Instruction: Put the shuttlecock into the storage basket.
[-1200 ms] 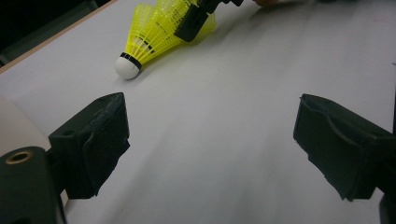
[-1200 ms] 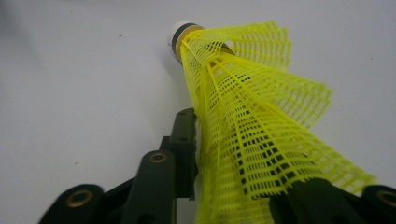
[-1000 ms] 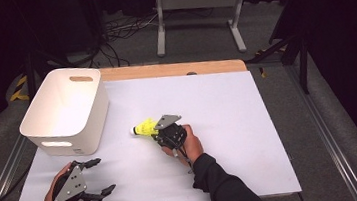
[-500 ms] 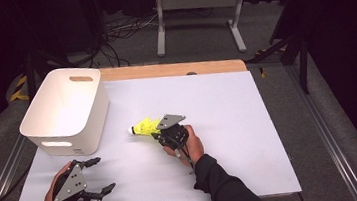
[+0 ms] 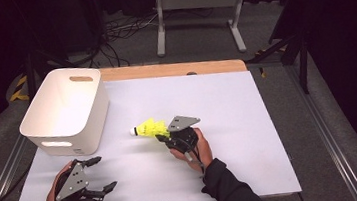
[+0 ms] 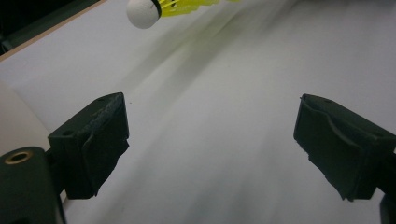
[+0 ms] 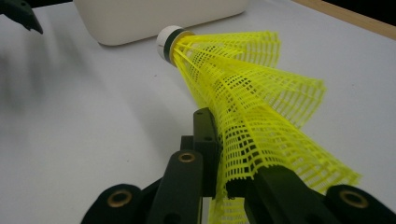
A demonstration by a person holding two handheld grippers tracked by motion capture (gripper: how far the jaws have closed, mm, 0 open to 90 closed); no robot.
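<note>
Yellow shuttlecock (image 5: 148,129) pinched by its mesh skirt in the right gripper (image 5: 166,136), held over the middle of the white table (image 5: 249,123).

Closed on the skirt's wide end, jaws squeezing the netting flat in the right gripper view; white cork tip (image 7: 167,41) pointing away from the jaws toward the white bin (image 5: 67,111), a little short of it. Tip seems lifted off the tabletop. Left gripper (image 5: 99,174) near the table's front left corner, jaws spread wide with nothing between them, well apart from the shuttlecock, which shows at the top of the left gripper view.
</note>
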